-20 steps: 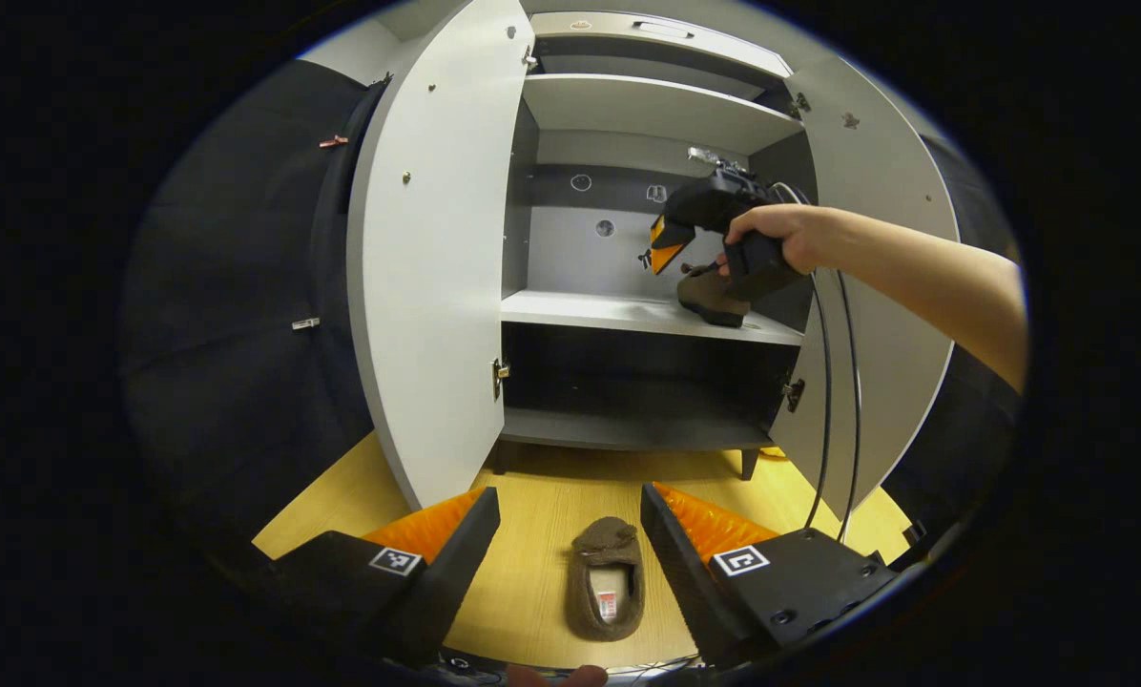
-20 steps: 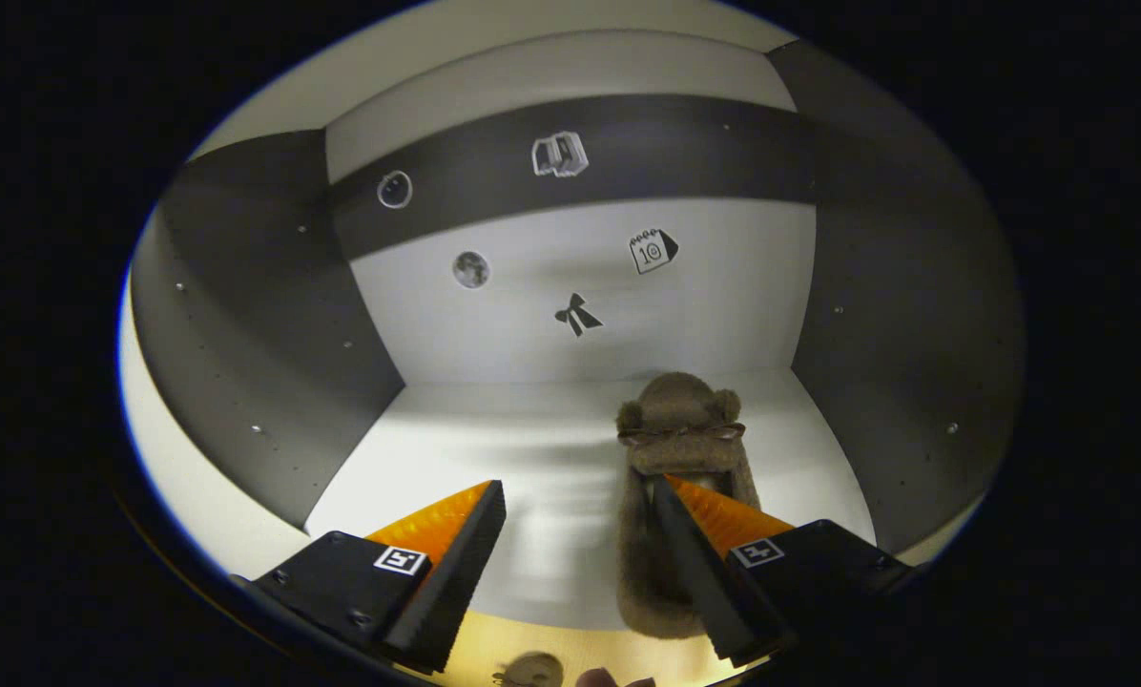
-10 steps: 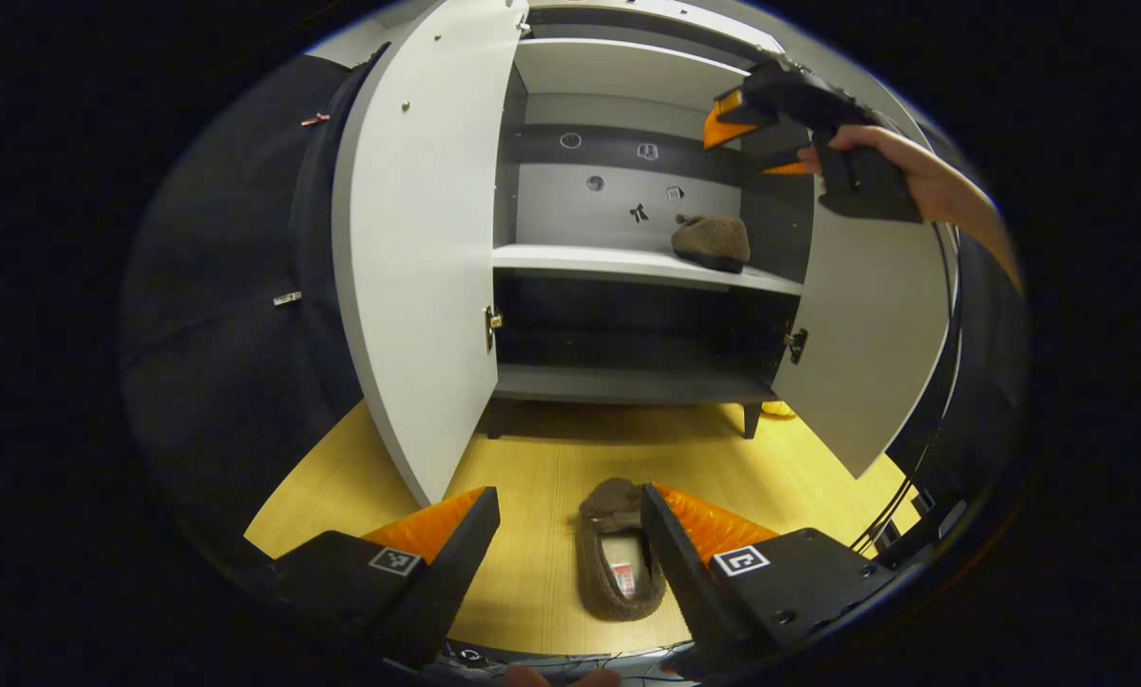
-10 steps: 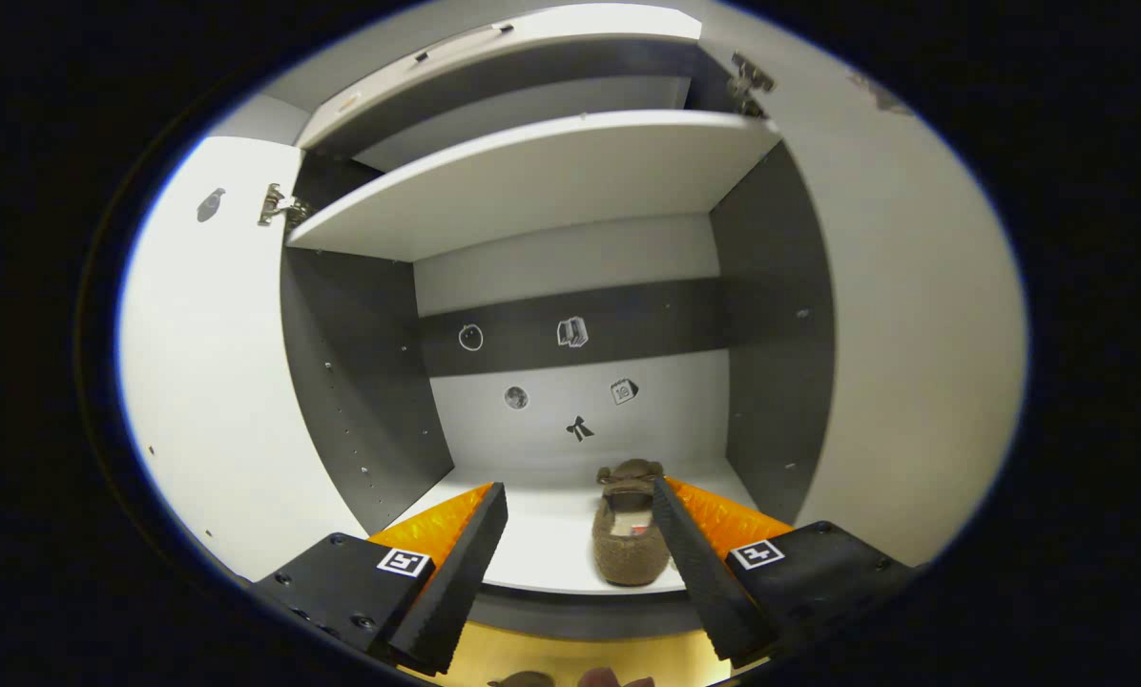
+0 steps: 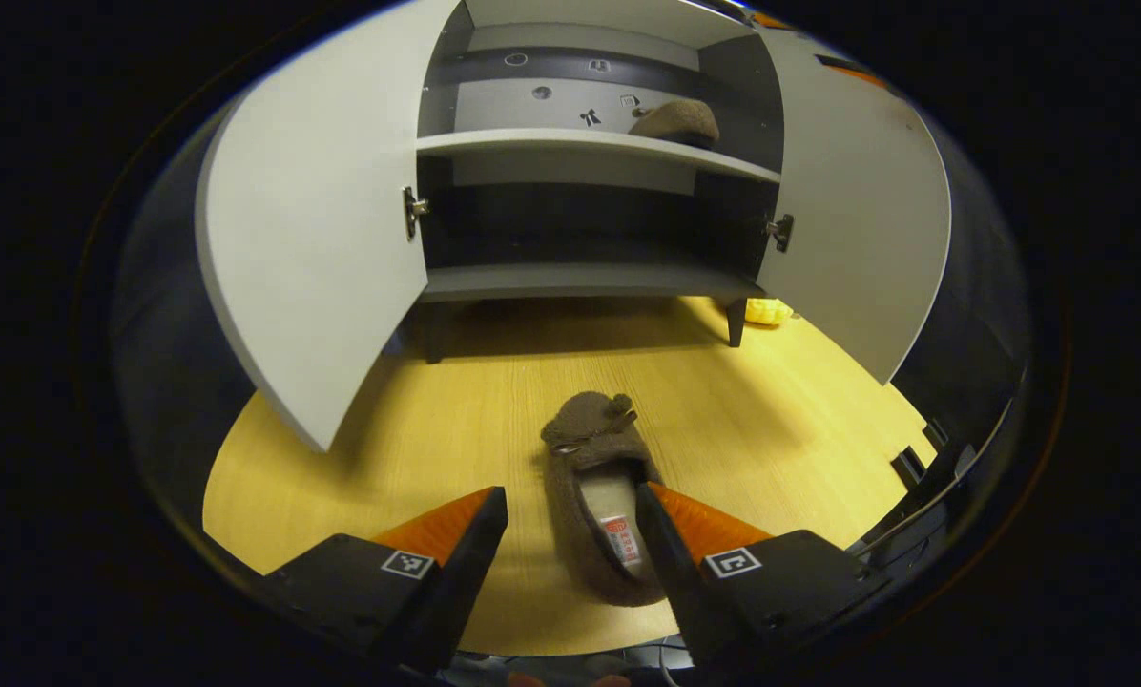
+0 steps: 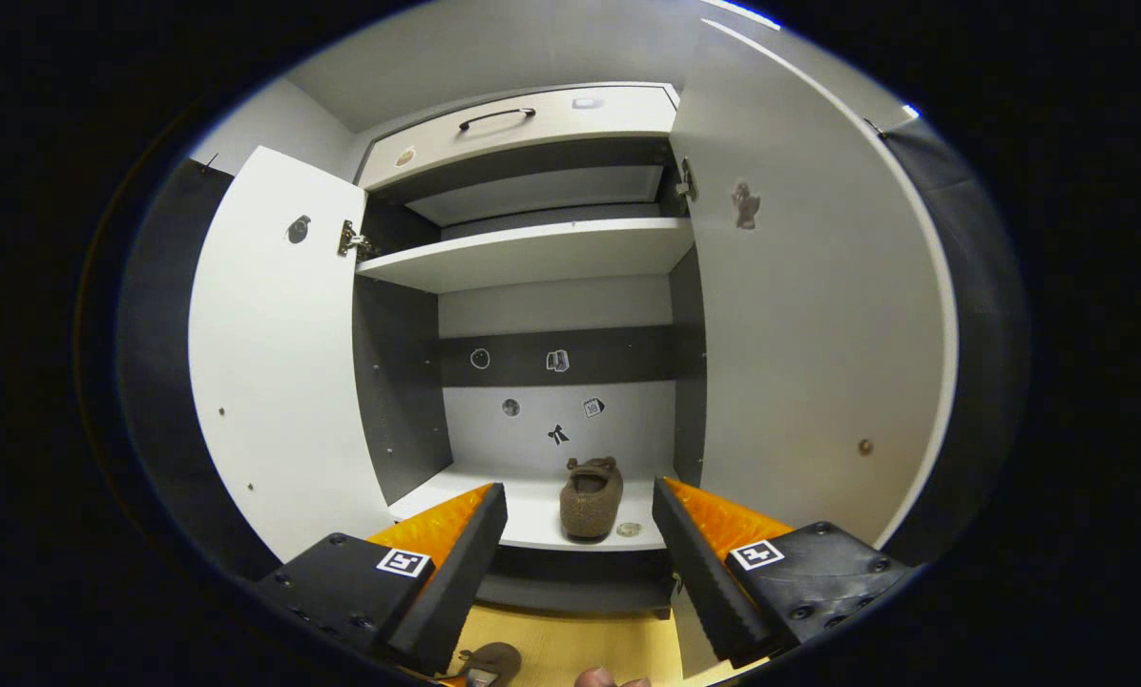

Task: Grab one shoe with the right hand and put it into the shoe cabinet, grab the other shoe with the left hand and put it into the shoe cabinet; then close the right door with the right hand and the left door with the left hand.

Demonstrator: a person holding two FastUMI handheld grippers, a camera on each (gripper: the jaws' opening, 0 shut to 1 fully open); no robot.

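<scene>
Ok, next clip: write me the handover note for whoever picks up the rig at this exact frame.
Left claw: open, low over the brown slipper on the floor, one finger inside its opening, not gripping.
Right claw: open, empty, facing the shoe cabinet.
Done: the first slipper sits on the middle shelf.
Left: grasp the floor slipper, shelve it, then shut the right door and the left door; both stand open.

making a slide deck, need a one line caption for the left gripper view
Open left gripper straddling a brown slipper on the wooden floor, before the open shoe cabinet.
</scene>
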